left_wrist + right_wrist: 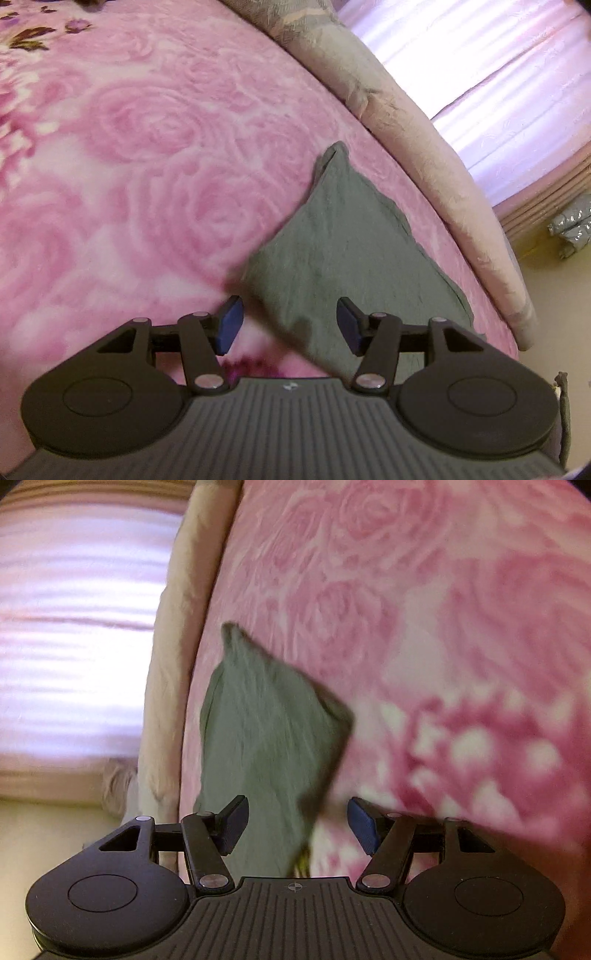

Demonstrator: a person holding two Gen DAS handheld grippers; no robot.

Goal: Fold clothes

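A grey-green garment [340,251] lies flat on a pink rose-patterned blanket [147,166], tapering to a point at its far end. My left gripper [290,325] hovers over the garment's near part, its blue pads wide apart and pressing on nothing. In the right wrist view the same garment [266,738] runs from near the jaws up toward the bed's edge. My right gripper [297,825] stands open above the garment's near end, with cloth showing between the fingers but not pinched.
A beige quilted bed border [424,147] runs along the blanket's edge, with bright pale curtains [498,74] beyond it. A yellowish floor [554,295] and a silvery bundle [572,225] lie off the bed's corner. The blanket [443,627] spreads wide to the right.
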